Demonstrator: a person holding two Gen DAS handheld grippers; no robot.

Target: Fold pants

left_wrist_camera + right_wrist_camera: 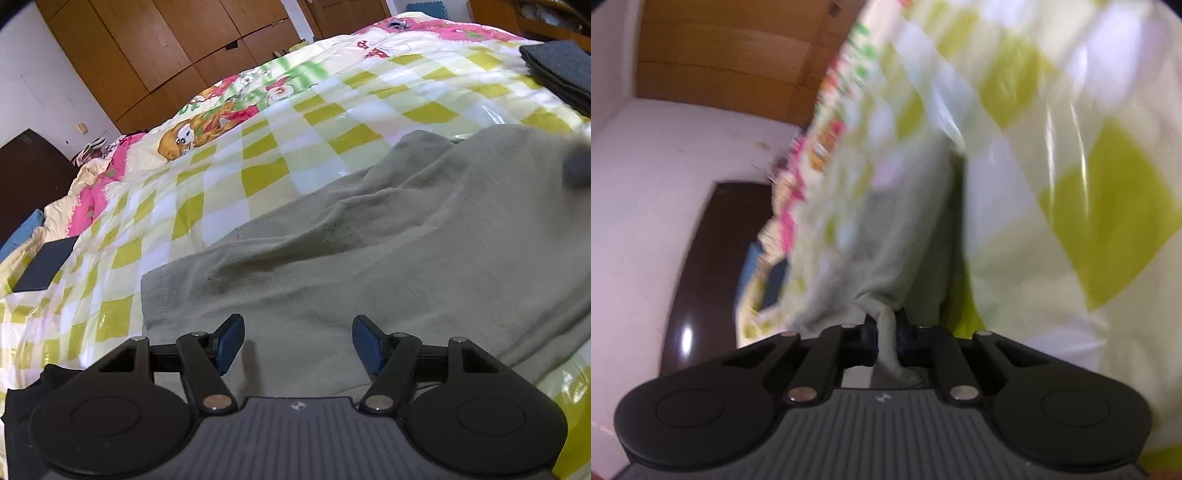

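Pants [388, 236] of grey-green cloth lay spread over a checked yellow and white bedspread [258, 147], their long axis running from about seven o'clock to two o'clock in the left wrist view. The left gripper [298, 345] hung just above the near end of the cloth with its blue pads [232, 343] standing wide apart and nothing between them; the fabric stretched away from the jaws toward twelve and one o'clock. The right gripper [886, 332] had its jaws closed tight on a bunched fold of the same pants [905, 236], which trailed from the pinch up toward twelve o'clock. By my reading, the left hand was the free one, already poised over the edge it needed to take.
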